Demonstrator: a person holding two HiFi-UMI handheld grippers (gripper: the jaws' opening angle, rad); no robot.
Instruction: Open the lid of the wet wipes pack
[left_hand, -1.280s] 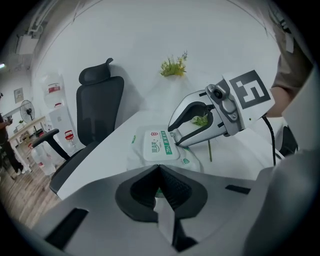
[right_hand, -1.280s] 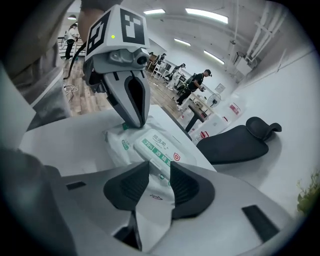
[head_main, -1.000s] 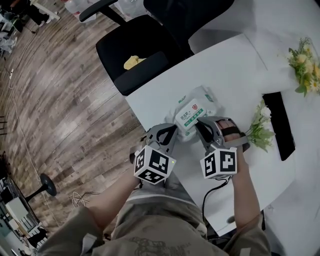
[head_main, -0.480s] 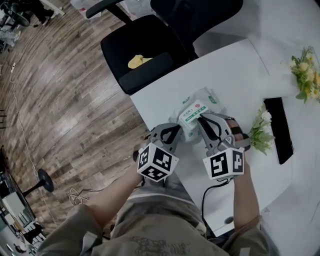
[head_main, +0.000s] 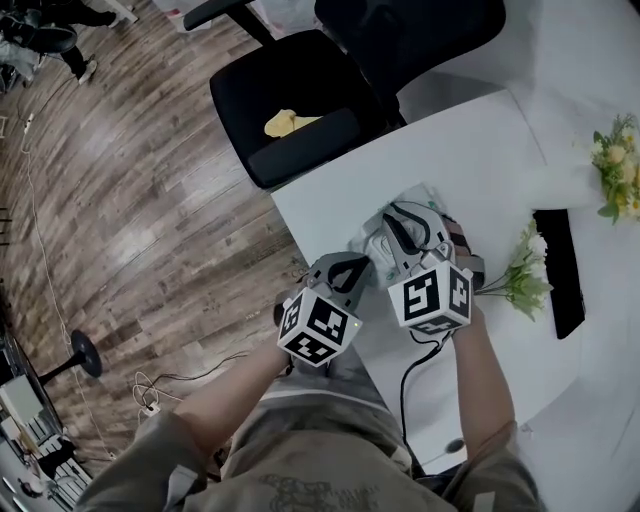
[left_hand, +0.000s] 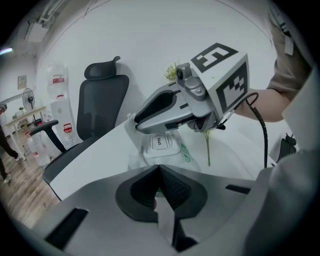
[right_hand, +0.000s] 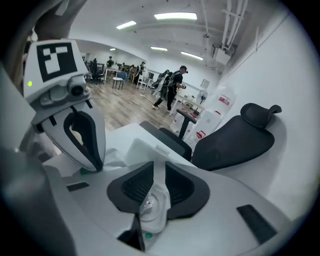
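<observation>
Ok, white table (head_main: 480, 150), wood floor (head_main: 130, 200), blk chair (head_main: 290, 90) beyond. Pack (left_hand: 140, 157) near table edge. My L claw (left_hand: 160, 167) pinched on pack edge; R claw (right_hand: 156, 169) opening, white flap (right_hand: 150, 200) betw pads.

The floor (head_main: 120, 200) is brown wood, with thin wires (head_main: 150, 390) lying on it; a black chair (head_main: 260, 90) stands right by a white table (head_main: 480, 140); the wall (right_hand: 285, 85) is white; long lights (right_hand: 175, 16) shine on the ceiling; people (right_hand: 172, 85) walk far off.
</observation>
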